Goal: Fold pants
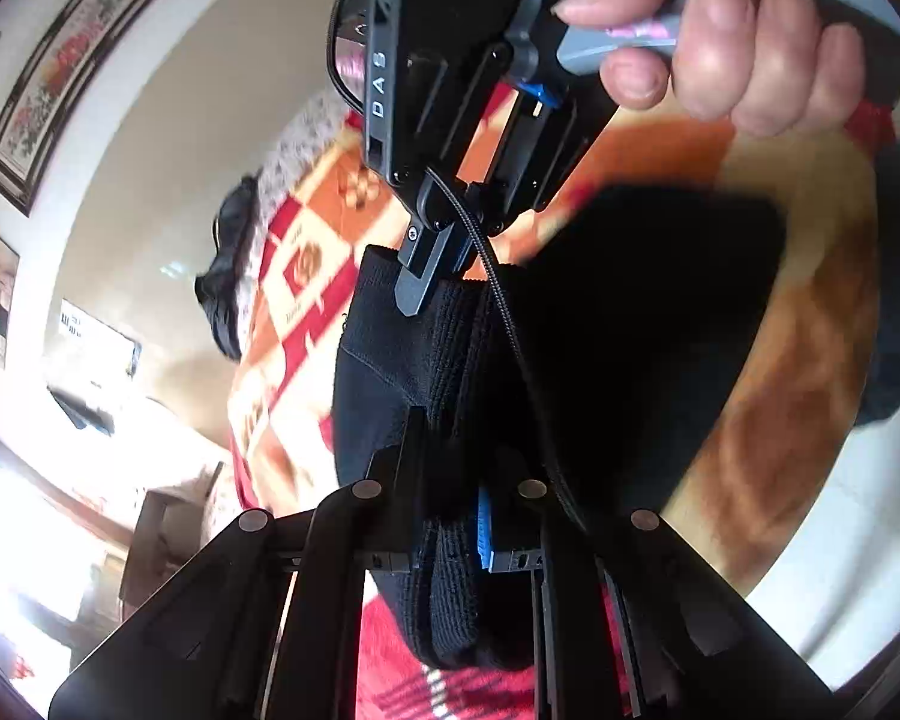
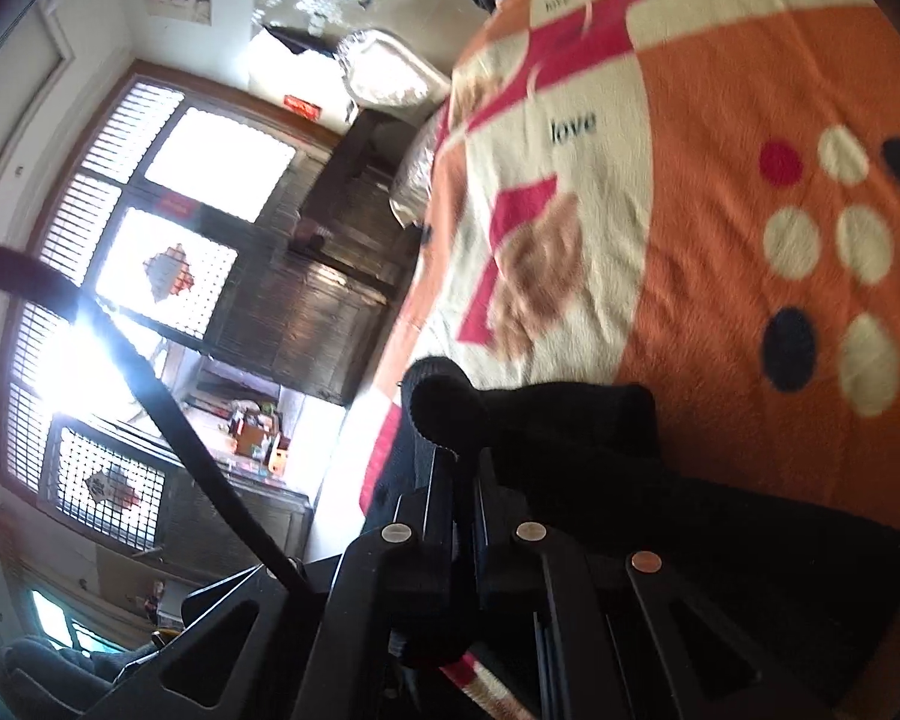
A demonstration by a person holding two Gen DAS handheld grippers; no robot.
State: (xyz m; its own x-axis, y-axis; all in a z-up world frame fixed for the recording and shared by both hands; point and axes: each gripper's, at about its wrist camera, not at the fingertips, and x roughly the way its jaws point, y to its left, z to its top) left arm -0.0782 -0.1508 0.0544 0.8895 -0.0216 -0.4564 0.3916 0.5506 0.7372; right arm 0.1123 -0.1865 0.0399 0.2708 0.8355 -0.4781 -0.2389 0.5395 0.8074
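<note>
The black pants [image 1: 618,324] hang bunched over the orange, red and cream blanket [image 1: 306,276]. My left gripper [image 1: 456,498] is shut on the ribbed waistband of the pants [image 1: 450,612]. In the left wrist view my right gripper [image 1: 432,276], held by a hand [image 1: 720,54], is shut on the same waistband farther along. In the right wrist view my right gripper [image 2: 459,468] pinches a black fold of the pants [image 2: 444,402], and the rest of the cloth [image 2: 720,528] trails to the right above the blanket [image 2: 720,120].
The blanket covers a bed. A dark garment [image 1: 228,276] lies at the bed's far end by the wall. A dark wooden cabinet [image 2: 330,276] and bright windows [image 2: 168,228] stand beside the bed. A black cable [image 2: 168,408] crosses the right wrist view.
</note>
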